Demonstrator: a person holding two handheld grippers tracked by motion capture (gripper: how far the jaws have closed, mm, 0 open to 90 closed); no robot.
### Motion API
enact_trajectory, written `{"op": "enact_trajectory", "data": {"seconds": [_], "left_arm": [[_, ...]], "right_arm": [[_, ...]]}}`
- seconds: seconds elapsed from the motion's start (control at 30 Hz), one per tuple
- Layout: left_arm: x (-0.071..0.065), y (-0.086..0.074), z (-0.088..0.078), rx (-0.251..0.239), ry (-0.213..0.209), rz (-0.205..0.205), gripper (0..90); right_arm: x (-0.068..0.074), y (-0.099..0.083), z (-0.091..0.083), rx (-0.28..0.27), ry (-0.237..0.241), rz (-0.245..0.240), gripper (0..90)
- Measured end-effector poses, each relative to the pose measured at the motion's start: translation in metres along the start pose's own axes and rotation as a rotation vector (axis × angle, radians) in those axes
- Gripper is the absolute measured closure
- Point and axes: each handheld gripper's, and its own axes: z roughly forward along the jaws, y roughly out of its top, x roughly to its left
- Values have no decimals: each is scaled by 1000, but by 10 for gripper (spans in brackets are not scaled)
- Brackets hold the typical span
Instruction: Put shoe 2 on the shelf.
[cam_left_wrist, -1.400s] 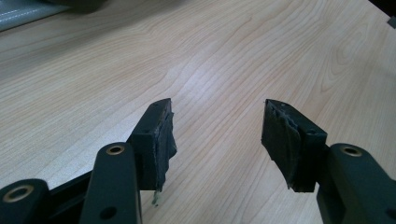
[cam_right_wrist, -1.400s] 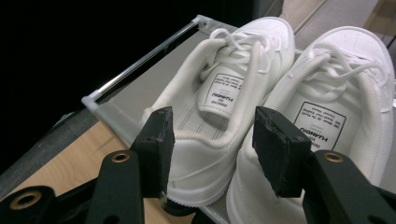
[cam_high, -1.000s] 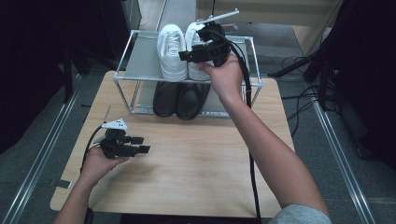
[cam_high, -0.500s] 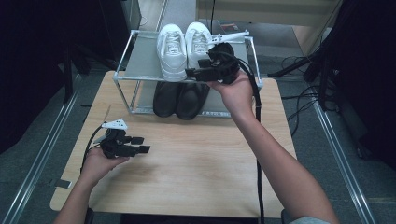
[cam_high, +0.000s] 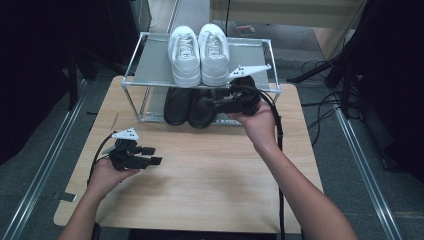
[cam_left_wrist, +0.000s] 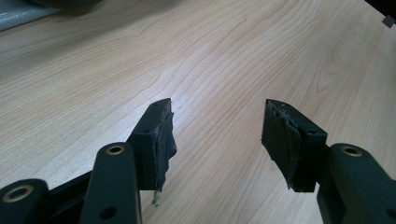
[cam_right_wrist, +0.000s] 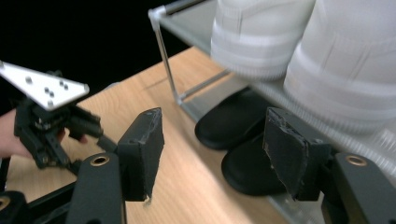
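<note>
My right gripper (cam_high: 218, 106) sits level with the lower shelf at the front of the shoe rack (cam_high: 150, 75), which stands at the worktop's (cam_high: 210, 185) far edge; its jaws have just been opening and are wide apart with nothing between them, just in front of the black shoes (cam_high: 192, 106) (the right-hand one nearest). The white sneakers (cam_high: 199, 52) stand side by side on the top shelf. My left gripper (cam_high: 147, 155) rests near the worktop's left edge, jaws apart over bare wood.

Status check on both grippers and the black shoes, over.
Right gripper open, jaws just widened, nothing between them, at the black shoes under the metal rack. Left gripper open over wooden table. White sneakers directly above.
</note>
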Motion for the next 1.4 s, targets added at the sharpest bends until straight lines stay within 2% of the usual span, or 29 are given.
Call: {"op": "enact_trajectory", "data": {"seconds": [0.17, 0.23, 0.37, 0.53, 0.67, 0.87, 1.03, 1.27, 1.4], "left_arm": [[0, 0, 0, 5, 5, 0, 436], [-1, 0, 1, 3, 4, 1, 436], [-1, 1, 2, 9, 2, 3, 436], [-2, 0, 3, 12, 7, 5, 435], [-1, 0, 3, 13, 8, 4, 435], [-2, 0, 5, 20, 4, 1, 430], [-2, 1, 6, 26, 2, 7, 426], [-3, 1, 7, 19, -1, -1, 411], [-3, 1, 8, 26, -4, -4, 402]], "right_arm": [[-5, -25, 0, 9, 30, 19, 390], [-6, -35, -3, -13, 66, 51, 392], [-3, -52, -8, -18, 50, 3, 393], [0, -72, -11, -14, 51, -14, 393], [2, -87, -15, -19, 65, -10, 393], [7, -112, -23, -17, 63, 7, 393], [11, -131, -27, -1, 54, 3, 392], [8, -153, -26, 36, 69, 13, 387], [5, -163, -28, 28, 49, -2, 387]]}}
